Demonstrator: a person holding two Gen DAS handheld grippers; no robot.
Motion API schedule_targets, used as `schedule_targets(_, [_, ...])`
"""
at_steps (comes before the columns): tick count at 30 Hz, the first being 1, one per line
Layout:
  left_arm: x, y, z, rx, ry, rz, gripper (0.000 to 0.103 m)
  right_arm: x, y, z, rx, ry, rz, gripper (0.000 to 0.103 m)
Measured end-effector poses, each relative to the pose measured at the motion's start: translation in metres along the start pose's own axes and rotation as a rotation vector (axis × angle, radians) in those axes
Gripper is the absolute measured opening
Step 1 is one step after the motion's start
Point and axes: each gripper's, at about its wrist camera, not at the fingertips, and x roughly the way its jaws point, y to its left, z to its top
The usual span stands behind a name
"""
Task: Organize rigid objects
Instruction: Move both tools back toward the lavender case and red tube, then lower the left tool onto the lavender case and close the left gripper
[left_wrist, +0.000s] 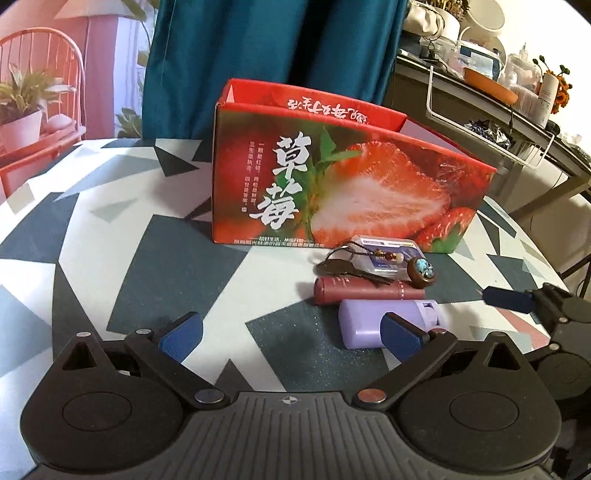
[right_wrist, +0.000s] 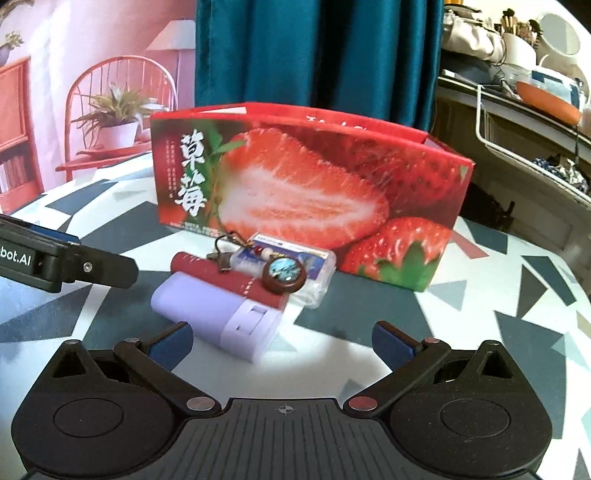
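Observation:
A red strawberry box stands open-topped on the patterned table. In front of it lies a small pile: a lilac case, a maroon tube, a clear plastic box, and a key with a round blue charm on top. My left gripper is open and empty, just before the lilac case. My right gripper is open and empty, in front of the pile; it also shows at the right in the left wrist view.
The table has a grey, white and teal triangle pattern. A teal curtain hangs behind the box. A cluttered shelf with a white wire basket stands at the right. A pink chair with a potted plant stands at the left.

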Motion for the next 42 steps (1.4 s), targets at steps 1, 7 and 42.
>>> schedule_targets(1, [0.001, -0.001, -0.001, 0.001, 0.004, 0.001, 0.103, 0.001, 0.001, 0.0, 0.006, 0.003, 0.009, 0.102])
schedule_targets(7, [0.005, 0.0, -0.006, -0.015, 0.02, 0.004, 0.103, 0.015, 0.005, 0.004, -0.015, 0.025, 0.052, 0.097])
schedule_targets(42, [0.018, -0.006, 0.001, -0.061, 0.063, -0.025, 0.069, 0.027, 0.004, 0.004, -0.035, 0.069, 0.16, 0.085])
